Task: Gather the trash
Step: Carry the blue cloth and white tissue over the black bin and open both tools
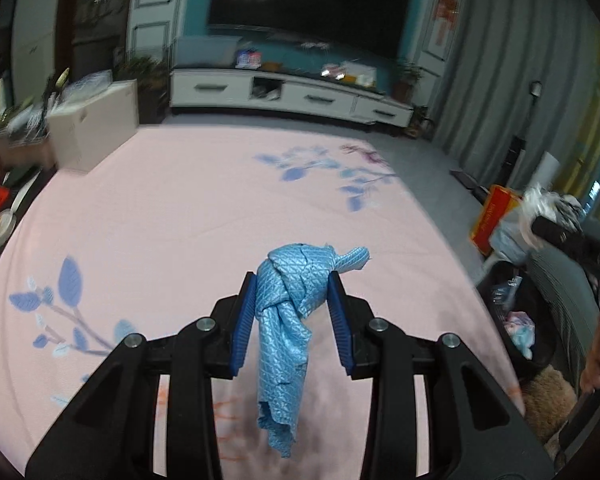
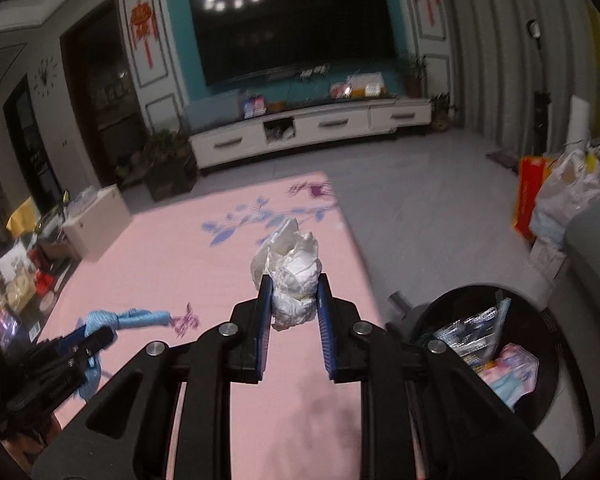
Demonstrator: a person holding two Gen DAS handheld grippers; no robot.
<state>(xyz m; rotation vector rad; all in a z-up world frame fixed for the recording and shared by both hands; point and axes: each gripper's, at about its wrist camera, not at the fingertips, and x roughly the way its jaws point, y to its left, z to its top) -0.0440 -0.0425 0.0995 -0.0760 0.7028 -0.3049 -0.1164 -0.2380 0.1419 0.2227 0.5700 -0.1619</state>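
Note:
My left gripper (image 1: 294,286) is shut on a light blue quilted cloth (image 1: 288,320) that hangs down between its blue pads, held above the pink floral sheet (image 1: 160,220). My right gripper (image 2: 293,286) is shut on a crumpled white paper wad (image 2: 294,272), also held above the pink sheet (image 2: 204,264). The left gripper with its blue cloth (image 2: 140,318) shows at the lower left of the right wrist view. A black round trash bin (image 2: 540,312) with wrappers inside stands to the right of the right gripper; it also shows in the left wrist view (image 1: 540,292).
A beige box (image 1: 96,124) sits at the sheet's far left corner, with clutter beyond it. A white TV cabinet (image 2: 312,128) and a large TV line the far wall. An orange box (image 2: 526,200) and plastic bags (image 2: 568,192) stand right, beside a grey sofa arm (image 2: 596,248).

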